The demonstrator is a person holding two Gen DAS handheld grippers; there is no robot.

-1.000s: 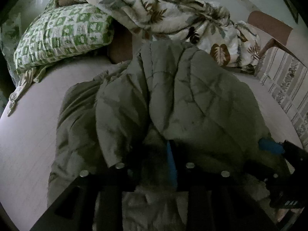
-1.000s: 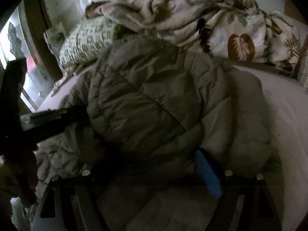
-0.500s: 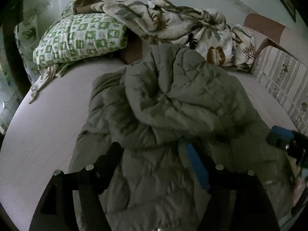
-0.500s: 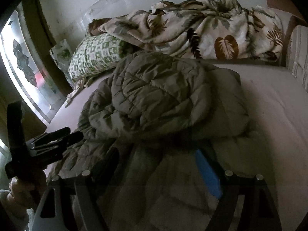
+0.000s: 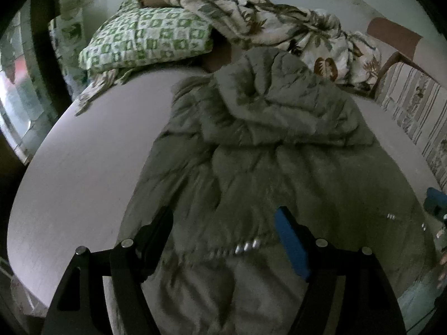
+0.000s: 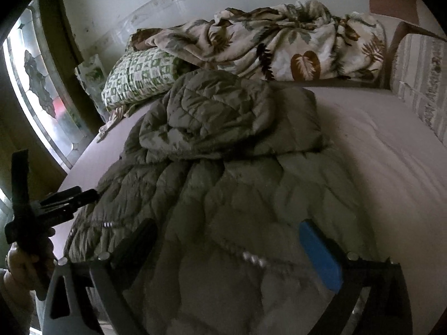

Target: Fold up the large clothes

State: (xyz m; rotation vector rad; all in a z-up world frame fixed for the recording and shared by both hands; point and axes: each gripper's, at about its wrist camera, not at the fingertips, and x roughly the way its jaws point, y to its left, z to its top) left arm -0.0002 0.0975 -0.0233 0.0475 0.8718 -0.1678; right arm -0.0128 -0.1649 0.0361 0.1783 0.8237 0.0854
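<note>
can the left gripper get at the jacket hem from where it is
Probably yes. The left gripper is open right over the jacket, with the snap-lined hem lying between its fingers and nothing on top of it. The right gripper is also open and off to the side.

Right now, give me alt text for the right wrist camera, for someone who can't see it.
A grey-green quilted jacket lies on a pale bed, its top part folded back over itself, with the open right gripper above its near edge. The left gripper shows at the left edge; a green patterned pillow and a leaf-print blanket lie behind.
</note>
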